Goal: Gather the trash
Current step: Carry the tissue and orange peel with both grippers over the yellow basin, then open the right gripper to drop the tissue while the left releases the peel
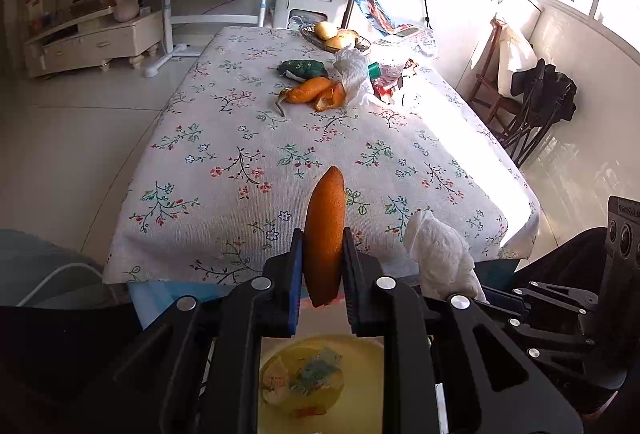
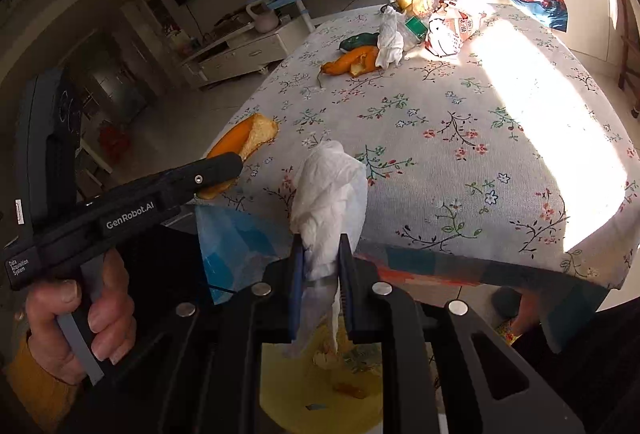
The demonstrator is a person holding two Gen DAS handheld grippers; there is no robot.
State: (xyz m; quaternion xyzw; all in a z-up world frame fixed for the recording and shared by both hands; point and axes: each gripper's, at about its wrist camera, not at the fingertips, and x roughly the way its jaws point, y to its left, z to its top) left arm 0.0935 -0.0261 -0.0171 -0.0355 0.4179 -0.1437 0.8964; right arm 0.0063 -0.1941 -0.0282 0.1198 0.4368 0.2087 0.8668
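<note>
A person stands at the near end of a bench (image 1: 224,138) covered with a flowered cloth, holding a pair of tongs in each hand. The left tongs (image 1: 323,266) are closed on a long piece of orange peel (image 1: 325,230), gripped near its lower end so most of it stands up above the jaws. The right tongs (image 2: 322,266) are closed on a crumpled white tissue (image 2: 330,190), with a loose tail hanging below the jaws. Both loads hang just past the near edge of the bench, above a bin lined with a yellow bag (image 1: 360,386) that already holds some scraps. More trash lies at the far end of the bench: more orange peel (image 1: 316,95), a second white tissue (image 1: 354,74), a green wrapper (image 1: 302,68) and a heap of packaging (image 1: 404,68) beside a basket of fruit (image 1: 338,36). The likely risk is a missed drop: the two tongs sit close together, so they could knock each other, and the light tissue could cling to a jaw or drift outside the bag onto the floor.
</note>
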